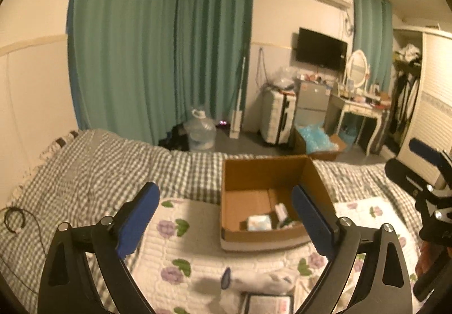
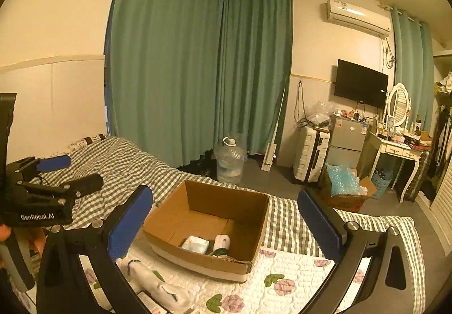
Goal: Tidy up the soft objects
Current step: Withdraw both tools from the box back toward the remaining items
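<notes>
An open cardboard box (image 1: 271, 172) (image 2: 243, 201) sits on the bed. Inside lie a light blue tissue pack (image 1: 259, 223) (image 2: 195, 244), a small white item (image 1: 281, 211) (image 2: 222, 242) and something dark green. My left gripper (image 1: 226, 218) is open and empty, held above the floral quilt just left of the box; it also shows in the right wrist view (image 2: 69, 172). My right gripper (image 2: 226, 220) is open and empty, framing the box; it shows at the right edge of the left wrist view (image 1: 415, 156). A white soft item (image 1: 262, 280) (image 2: 158, 283) lies on the quilt in front of the box.
A floral quilt (image 1: 175, 243) (image 2: 285, 283) covers the checked bedspread (image 1: 84, 172) (image 2: 127, 161). A flat packet (image 1: 268, 304) lies at the near edge. A black cable (image 1: 14, 219) lies at left. Beyond the bed stand a water jug (image 2: 229, 163), suitcase (image 2: 310, 156) and box of blue wrap (image 2: 343, 187).
</notes>
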